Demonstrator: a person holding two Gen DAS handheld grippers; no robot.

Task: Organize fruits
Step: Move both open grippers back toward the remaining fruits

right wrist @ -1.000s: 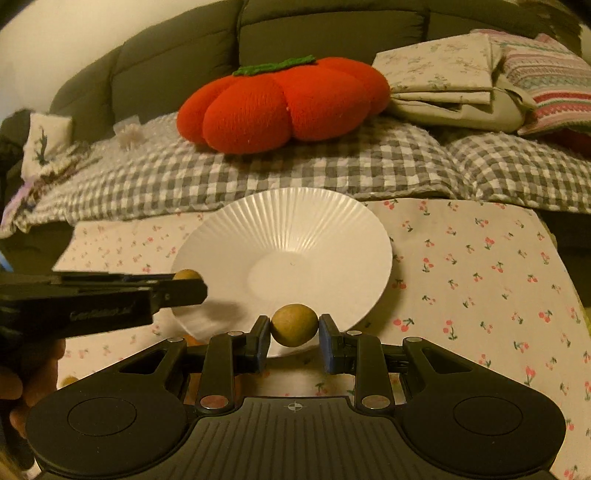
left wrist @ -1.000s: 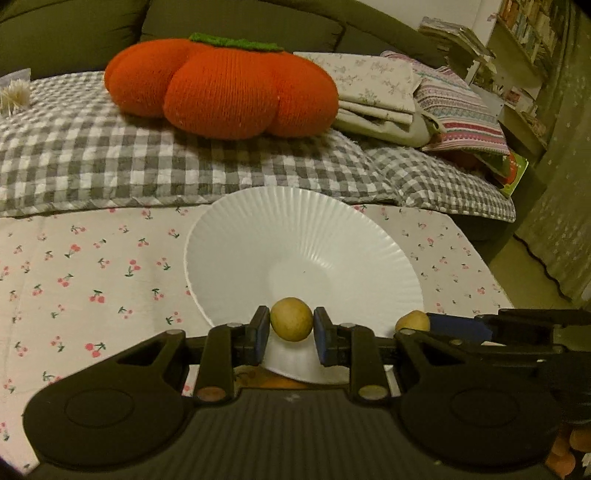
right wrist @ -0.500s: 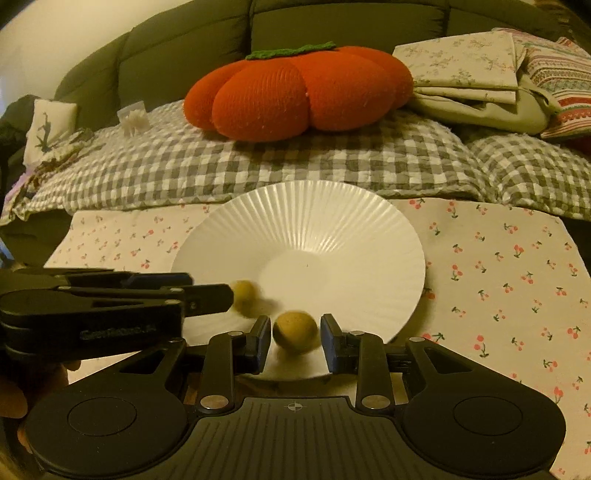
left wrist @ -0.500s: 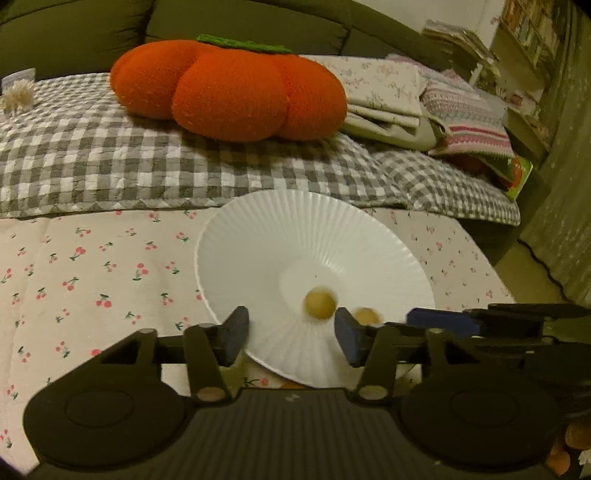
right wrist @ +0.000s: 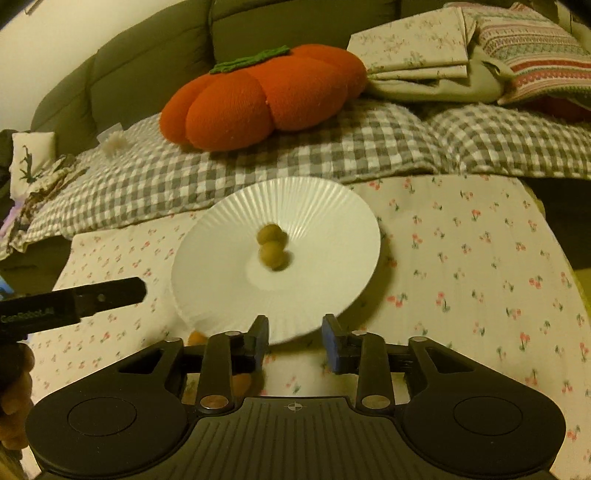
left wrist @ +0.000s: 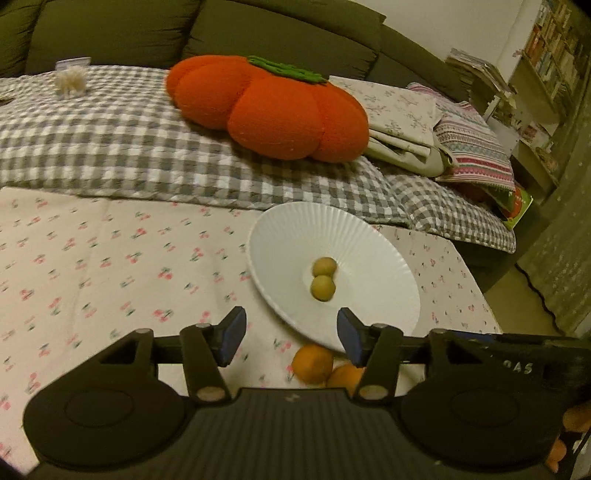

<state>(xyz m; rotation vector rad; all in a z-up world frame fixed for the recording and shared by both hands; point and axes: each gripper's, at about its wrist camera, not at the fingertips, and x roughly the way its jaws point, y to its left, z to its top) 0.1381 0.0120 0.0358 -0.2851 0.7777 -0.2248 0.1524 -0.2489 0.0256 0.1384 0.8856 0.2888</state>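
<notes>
1. Sofa (left wrist: 110, 33), dark olive, runs along the back, its seat covered by a grey-and-white checked blanket (left wrist: 129, 147).
2. One cherry-print cloth (left wrist: 92, 266) covers the surface in front of the sofa.
3. One orange pumpkin-shaped cushion (left wrist: 269, 110) with a green stalk patch lies on the checked blanket, with folded linens (left wrist: 402, 122) just beside it and a striped pillow (left wrist: 472, 147) beyond them.
4. One white ribbed plate (left wrist: 369, 251) sits on the cherry-print cloth. It is the only container in sight and it holds exactly two small yellow-green round fruits (left wrist: 323, 277), touching each other near its centre, one behind the other.
5. Left tool (left wrist: 288, 336) hangs over the cloth at the near rim of the plate, its blue-padded fingers spread wide with nothing between them.
6. Right tool (right wrist: 295, 341) is at the plate's near edge, likewise spread apart and holding nothing; the left tool shows as a dark bar at the left of the right wrist view.
7. Two oranges (left wrist: 321, 367) lie on the cloth outside the plate, touching each other, right by its near rim and partly hidden behind the left tool's right finger.
</notes>
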